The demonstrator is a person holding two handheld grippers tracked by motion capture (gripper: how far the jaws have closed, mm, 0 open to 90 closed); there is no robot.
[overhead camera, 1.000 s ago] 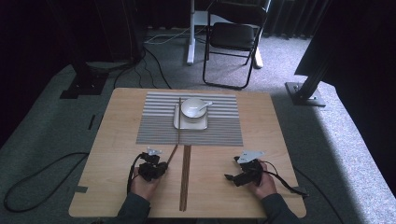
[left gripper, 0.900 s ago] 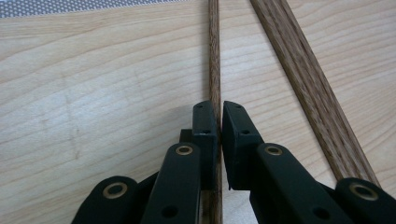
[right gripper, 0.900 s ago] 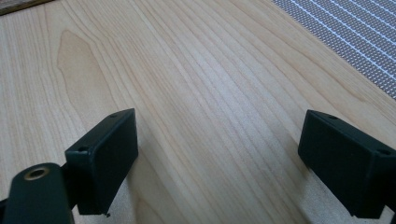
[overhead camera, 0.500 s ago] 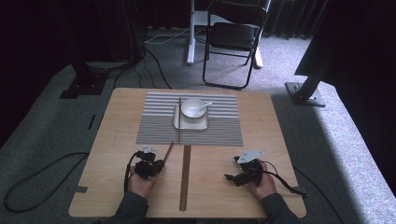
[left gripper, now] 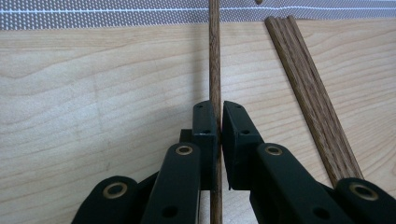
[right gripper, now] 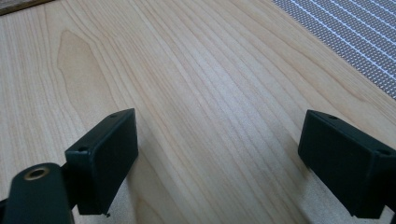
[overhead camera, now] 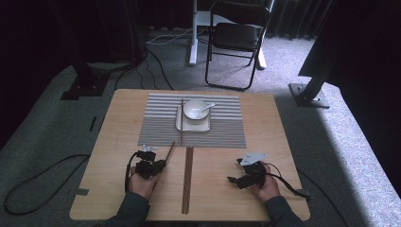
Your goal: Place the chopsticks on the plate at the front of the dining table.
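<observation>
My left gripper [overhead camera: 160,163] rests near the table's front left, shut on a dark wooden chopstick [overhead camera: 170,150] that slants up toward the striped placemat [overhead camera: 156,127]. In the left gripper view the jaws [left gripper: 215,122] pinch that chopstick [left gripper: 215,56] between them. A bundle of chopsticks [overhead camera: 188,179] [left gripper: 308,84] lies along the table's middle, just right of it. My right gripper [overhead camera: 234,179] [right gripper: 217,158] sits at the front right, open, with bare wood between its fingers [right gripper: 105,154]. A white bowl [overhead camera: 195,109] with a spoon [overhead camera: 208,106] stands on a square plate [overhead camera: 193,126], and one chopstick [overhead camera: 182,113] lies left of it.
The wooden table [overhead camera: 265,132] has bare wood on both sides of the placemat. A folding chair [overhead camera: 234,38] and a pole base [overhead camera: 309,94] stand on the carpet beyond it. Cables [overhead camera: 42,189] trail on the floor at the left.
The left gripper has shifted slightly with the chopstick held in it. The right gripper has stayed in place.
</observation>
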